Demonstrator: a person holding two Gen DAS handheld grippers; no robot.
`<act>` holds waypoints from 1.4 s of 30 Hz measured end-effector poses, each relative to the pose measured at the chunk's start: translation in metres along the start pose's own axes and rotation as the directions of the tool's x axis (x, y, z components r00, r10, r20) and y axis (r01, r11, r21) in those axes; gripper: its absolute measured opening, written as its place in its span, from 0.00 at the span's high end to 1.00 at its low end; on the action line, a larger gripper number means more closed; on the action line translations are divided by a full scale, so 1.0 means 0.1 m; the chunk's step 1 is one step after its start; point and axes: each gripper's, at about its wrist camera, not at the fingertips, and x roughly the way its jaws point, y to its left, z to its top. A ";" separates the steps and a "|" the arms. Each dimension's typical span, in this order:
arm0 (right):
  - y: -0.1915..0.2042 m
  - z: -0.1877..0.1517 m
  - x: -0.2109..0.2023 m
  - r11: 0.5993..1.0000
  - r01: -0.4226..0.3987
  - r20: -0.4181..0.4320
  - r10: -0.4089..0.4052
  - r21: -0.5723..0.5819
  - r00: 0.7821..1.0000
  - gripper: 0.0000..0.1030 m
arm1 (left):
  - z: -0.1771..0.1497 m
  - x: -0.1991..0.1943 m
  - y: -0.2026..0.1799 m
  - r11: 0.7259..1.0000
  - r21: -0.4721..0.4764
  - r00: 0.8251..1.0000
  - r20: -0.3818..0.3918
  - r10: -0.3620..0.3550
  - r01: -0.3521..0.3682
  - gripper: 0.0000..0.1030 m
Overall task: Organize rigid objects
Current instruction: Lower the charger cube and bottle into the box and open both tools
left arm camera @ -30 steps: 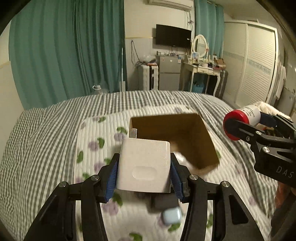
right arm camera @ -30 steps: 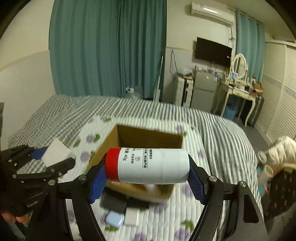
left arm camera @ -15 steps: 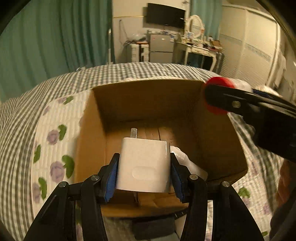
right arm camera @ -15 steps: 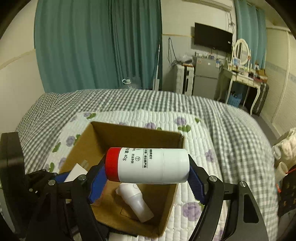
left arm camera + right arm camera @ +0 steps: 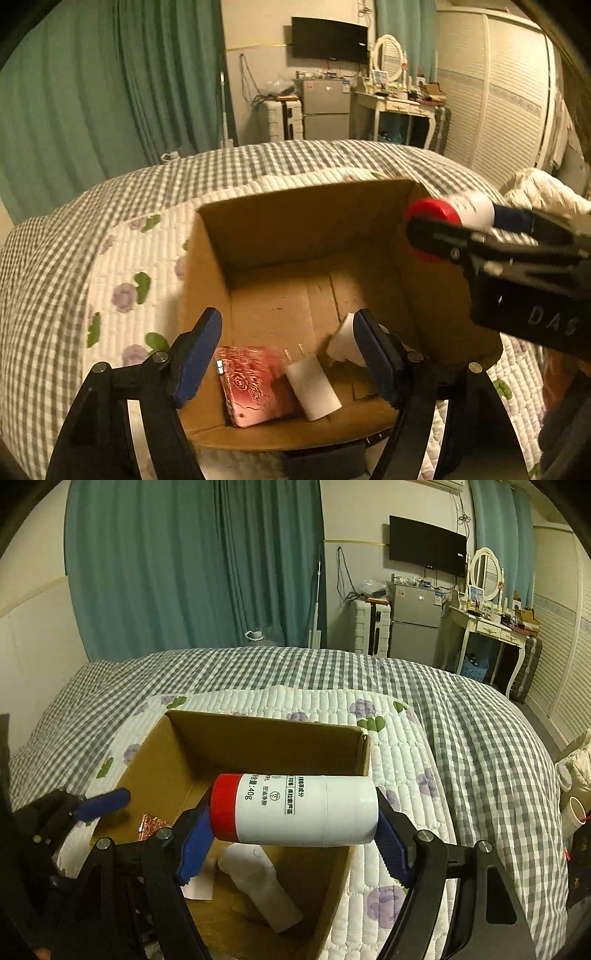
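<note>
An open cardboard box (image 5: 288,225) (image 5: 266,742) sits on the bed. My left gripper (image 5: 288,350) is open and empty above the box's near end. Below it in the box lie a white charger (image 5: 314,386), a red patterned case (image 5: 255,384) and a white bottle (image 5: 343,343) (image 5: 258,886). My right gripper (image 5: 293,838) is shut on a white canister with a red cap (image 5: 295,808) (image 5: 450,212), held sideways over the box's right side. The left gripper shows in the right wrist view (image 5: 99,803).
The box stands on a white quilted mat with purple flowers (image 5: 125,273) (image 5: 399,782) over a grey checked bedspread (image 5: 461,709). Dark flat objects (image 5: 321,461) lie just in front of the box. A white jacket (image 5: 543,192) lies at the right.
My left gripper opened and dropped the white charger into the box, beside the red case. The right gripper with the canister moved slightly lower over the box.
</note>
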 end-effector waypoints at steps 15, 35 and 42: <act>0.20 -0.04 0.42 0.997 0.068 -0.047 -0.069 -0.028 0.996 0.24 | -0.02 -0.10 0.55 0.993 -0.112 0.999 0.016 0.041 -0.039 0.26; 0.39 -0.06 -1.33 0.992 0.113 0.079 -0.108 -0.063 0.991 0.00 | -0.15 -1.23 0.42 0.984 -0.171 0.993 0.101 0.067 -0.049 0.06; 0.53 -0.55 -1.73 0.994 0.109 0.059 -0.108 -0.015 0.992 0.00 | -0.59 -1.42 0.46 0.977 -0.209 0.993 0.091 0.072 -0.051 0.00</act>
